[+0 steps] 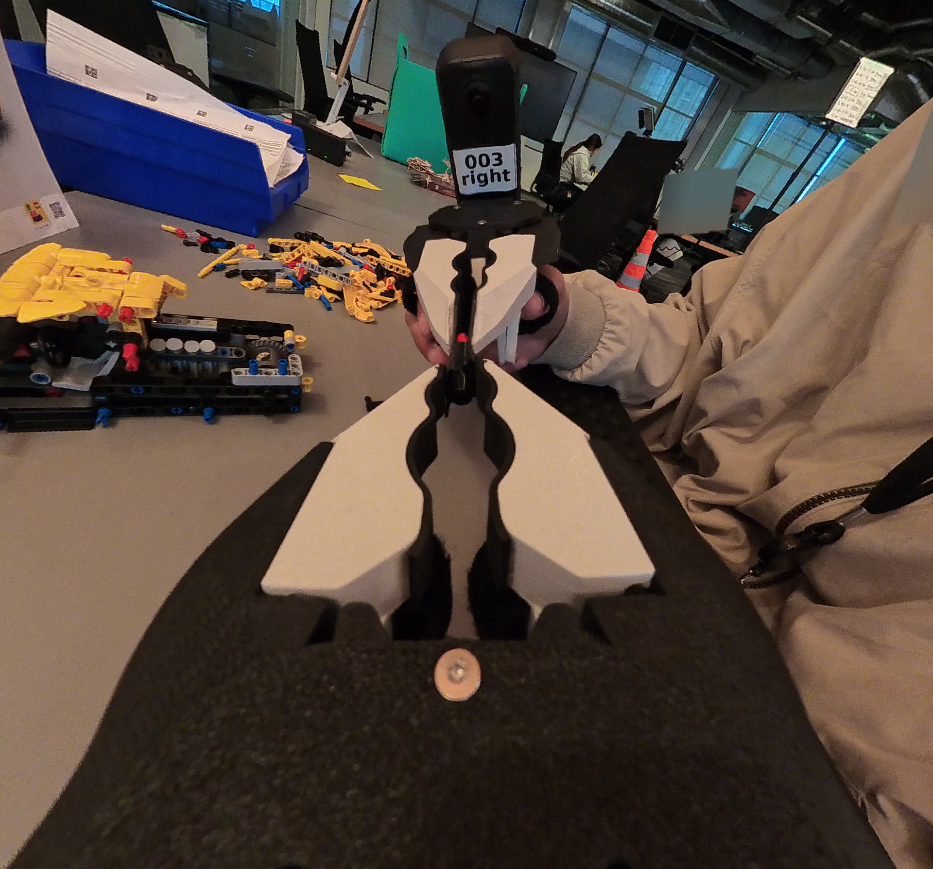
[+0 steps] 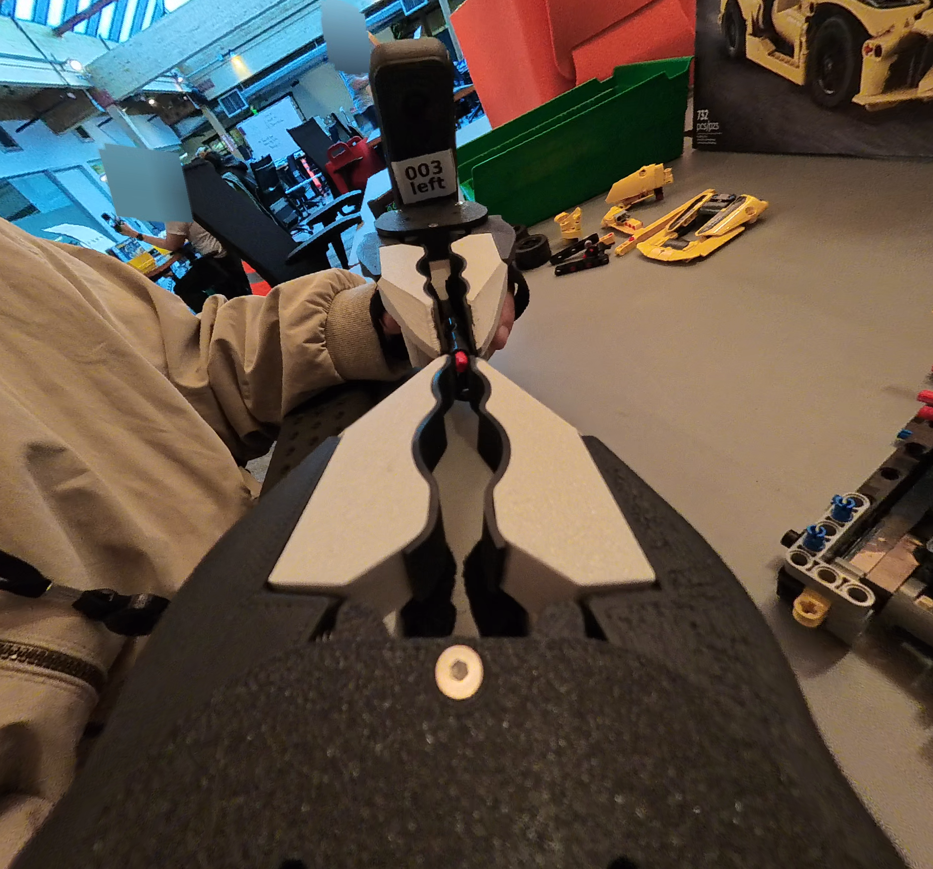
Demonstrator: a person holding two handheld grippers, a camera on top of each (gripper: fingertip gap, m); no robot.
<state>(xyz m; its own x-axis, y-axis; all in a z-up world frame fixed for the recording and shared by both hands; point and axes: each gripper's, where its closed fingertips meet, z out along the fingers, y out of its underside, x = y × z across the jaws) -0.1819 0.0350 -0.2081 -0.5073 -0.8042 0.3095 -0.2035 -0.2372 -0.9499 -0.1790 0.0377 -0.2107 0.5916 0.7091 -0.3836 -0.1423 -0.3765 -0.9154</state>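
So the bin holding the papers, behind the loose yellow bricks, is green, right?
No. The bin holding the papers is blue, not green. The left wrist view shows it, behind the loose yellow bricks.

Wrist cameras face-to-face (close, tabletop shared)

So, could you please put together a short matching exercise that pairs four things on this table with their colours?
Things:
1. storage bin holding paper sheets
2. long bin beside the boxed car kit
3. car body shell sections
4. small pin between the tips of the two grippers

Colours:
A. yellow
B. red
C. blue
D. green

Pairs: 1-C, 2-D, 3-A, 4-B
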